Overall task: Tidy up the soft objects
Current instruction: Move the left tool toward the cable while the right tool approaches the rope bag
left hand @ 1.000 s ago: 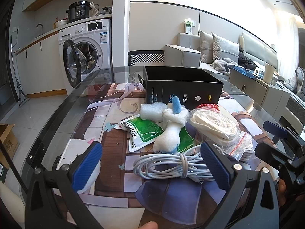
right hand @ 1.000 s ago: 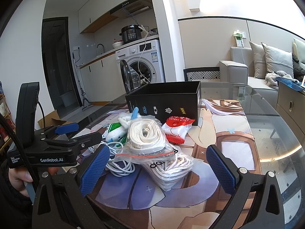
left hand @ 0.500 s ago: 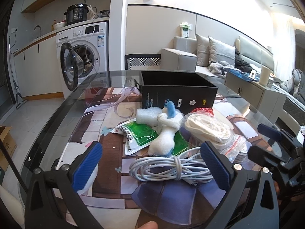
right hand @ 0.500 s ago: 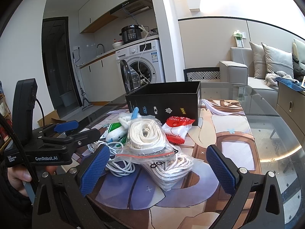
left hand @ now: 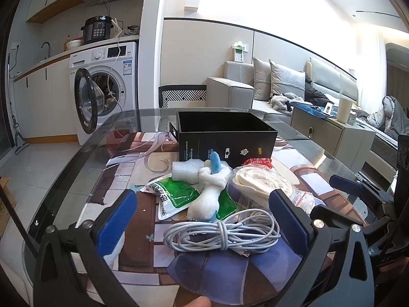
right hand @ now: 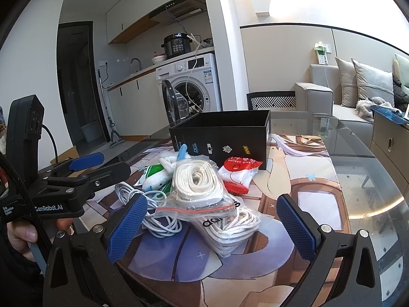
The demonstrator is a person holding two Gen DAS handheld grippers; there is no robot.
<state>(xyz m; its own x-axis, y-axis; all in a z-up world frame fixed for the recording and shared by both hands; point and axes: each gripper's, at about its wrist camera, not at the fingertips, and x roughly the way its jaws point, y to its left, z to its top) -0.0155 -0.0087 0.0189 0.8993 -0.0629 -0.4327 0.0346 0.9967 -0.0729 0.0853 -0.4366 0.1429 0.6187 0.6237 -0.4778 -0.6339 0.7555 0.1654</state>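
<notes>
A pile of soft items lies on the glass table in front of an open black box. A coiled white cable lies nearest my left gripper, which is open and empty just before it. Behind are a white and blue plush, a green packet and white foam. Bagged white rope tops another bag before my right gripper, open and empty. A red and white packet lies by the box.
The table's glass edge curves off to the left, with a washing machine, its door open, beyond it. A sofa and a low cabinet stand to the right. A printed mat covers the table.
My left gripper has drawn back and risen a little, so the pile sits lower and farther in its view. The right gripper has stayed still. Both stay open.
</notes>
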